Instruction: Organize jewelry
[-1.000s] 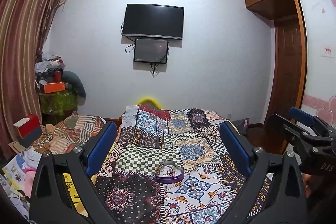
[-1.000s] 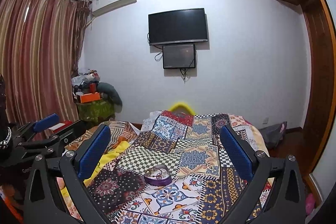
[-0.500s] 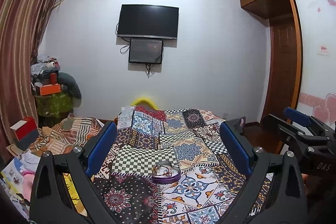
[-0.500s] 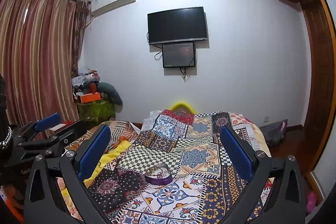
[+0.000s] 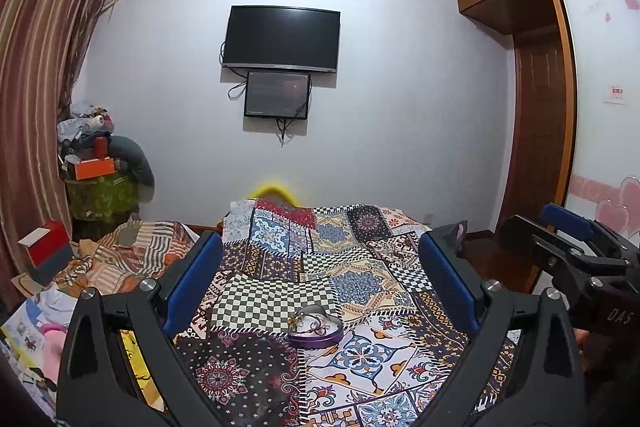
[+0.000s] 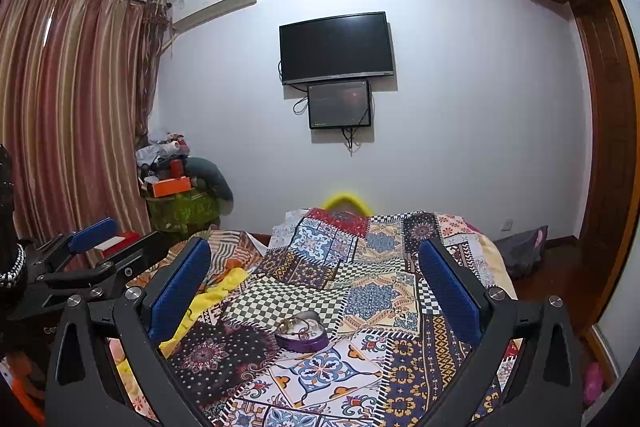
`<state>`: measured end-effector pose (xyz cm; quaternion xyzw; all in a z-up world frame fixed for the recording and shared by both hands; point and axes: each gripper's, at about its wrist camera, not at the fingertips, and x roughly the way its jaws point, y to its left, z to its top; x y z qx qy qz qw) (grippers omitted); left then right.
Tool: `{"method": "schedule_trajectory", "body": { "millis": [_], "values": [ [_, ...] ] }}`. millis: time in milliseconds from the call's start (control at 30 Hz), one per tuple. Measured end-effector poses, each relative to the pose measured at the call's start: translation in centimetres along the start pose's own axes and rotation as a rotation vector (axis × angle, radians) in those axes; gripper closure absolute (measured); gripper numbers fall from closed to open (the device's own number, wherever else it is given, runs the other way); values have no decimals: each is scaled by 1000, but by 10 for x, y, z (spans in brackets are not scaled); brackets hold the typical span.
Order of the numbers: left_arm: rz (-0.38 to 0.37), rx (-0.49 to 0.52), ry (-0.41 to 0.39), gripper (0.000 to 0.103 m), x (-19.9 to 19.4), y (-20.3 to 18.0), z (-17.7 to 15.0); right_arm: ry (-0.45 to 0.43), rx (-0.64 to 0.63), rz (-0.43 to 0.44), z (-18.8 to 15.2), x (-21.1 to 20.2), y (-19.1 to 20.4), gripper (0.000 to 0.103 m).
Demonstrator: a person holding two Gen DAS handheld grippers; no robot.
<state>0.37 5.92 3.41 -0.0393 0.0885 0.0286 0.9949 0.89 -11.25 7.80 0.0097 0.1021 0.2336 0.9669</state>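
A purple heart-shaped jewelry box [image 5: 316, 327] lies open on the patchwork bedspread [image 5: 360, 283], with gold bangles and chains in it. It also shows in the right wrist view [image 6: 302, 331]. My left gripper [image 5: 320, 279] is open and empty, held above and short of the box. My right gripper [image 6: 314, 281] is open and empty, likewise short of the box. The right gripper shows at the right edge of the left wrist view [image 5: 568, 243], and the left gripper at the left edge of the right wrist view [image 6: 86, 247].
A striped blanket [image 5: 132, 259] and clutter lie left of the bed. A red box [image 5: 44, 247] and a piled green stand [image 5: 104, 187] are by the curtain. A TV [image 5: 282, 41] hangs on the far wall. A wooden wardrobe [image 5: 536, 147] stands at the right.
Both views have shifted slightly; the box sits a little lower-left between the fingers. Both grippers stay open and empty.
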Motion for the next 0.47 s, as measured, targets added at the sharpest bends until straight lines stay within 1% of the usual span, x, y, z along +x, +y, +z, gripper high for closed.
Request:
{"method": "schedule_trajectory", "body": {
  "millis": [467],
  "values": [
    [-4,-13,15,4,9,5,-6,28,1,3,-4,9,0,0]
  ]
}}
